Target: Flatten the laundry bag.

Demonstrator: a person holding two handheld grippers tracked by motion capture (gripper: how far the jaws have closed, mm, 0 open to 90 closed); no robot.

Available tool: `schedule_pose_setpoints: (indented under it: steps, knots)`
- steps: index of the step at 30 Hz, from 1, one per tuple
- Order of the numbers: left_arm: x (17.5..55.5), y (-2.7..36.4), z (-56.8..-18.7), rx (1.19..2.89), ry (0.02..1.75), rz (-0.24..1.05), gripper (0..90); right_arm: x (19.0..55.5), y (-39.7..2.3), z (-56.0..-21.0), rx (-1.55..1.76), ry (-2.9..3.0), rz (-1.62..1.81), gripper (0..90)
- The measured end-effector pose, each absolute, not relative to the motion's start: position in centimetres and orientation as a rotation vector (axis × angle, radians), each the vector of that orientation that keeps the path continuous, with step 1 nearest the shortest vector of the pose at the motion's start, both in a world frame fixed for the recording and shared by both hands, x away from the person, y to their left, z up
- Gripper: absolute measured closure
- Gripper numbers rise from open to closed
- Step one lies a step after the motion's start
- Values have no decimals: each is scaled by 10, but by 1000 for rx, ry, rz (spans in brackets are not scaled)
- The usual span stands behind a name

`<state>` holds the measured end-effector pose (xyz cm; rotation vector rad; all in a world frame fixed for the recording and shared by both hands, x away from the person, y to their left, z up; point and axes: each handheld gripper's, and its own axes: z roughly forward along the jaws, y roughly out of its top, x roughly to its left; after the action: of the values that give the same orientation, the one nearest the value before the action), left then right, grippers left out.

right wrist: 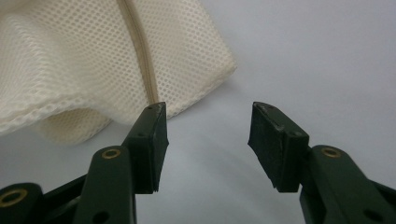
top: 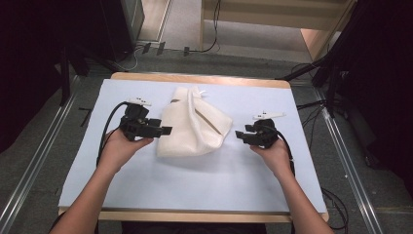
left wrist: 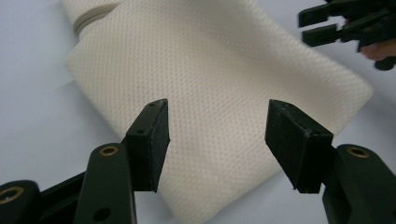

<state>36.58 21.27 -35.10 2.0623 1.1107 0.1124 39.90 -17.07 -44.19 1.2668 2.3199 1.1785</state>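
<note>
Flanking the cream-white folded mesh fabric bag [top: 192, 124] on the pale blue table cover [top: 146, 180], the left gripper [top: 163, 130] and right gripper [top: 240, 134] stood open, empty; the folding looked unfinished; next, each must pinch an edge.

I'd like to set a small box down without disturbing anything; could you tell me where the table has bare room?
The pale blue table cover is bare along the near edge, between the forearms, and along the far edge. The middle is crowded: the cream mesh fabric bag lies between the left gripper and right gripper, both open.
</note>
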Motion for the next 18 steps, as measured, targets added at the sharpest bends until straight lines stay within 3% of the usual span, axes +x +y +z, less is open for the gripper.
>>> schedule_pose_setpoints:
  steps: [7,13,16,18]
  knots:
    - [377,182,-338,2099,1083,121,386,411,-161,-443,1260,2332,1155,482]
    - [395,158,-336,2067,1126,123,264,411,-157,-442,1234,2341,1156,470]
    - [408,152,-346,2069,1177,121,279,412,-156,-442,1239,2337,1158,458]
    - [416,151,-355,2077,1209,78,349,413,-155,-443,1231,2331,1167,450]
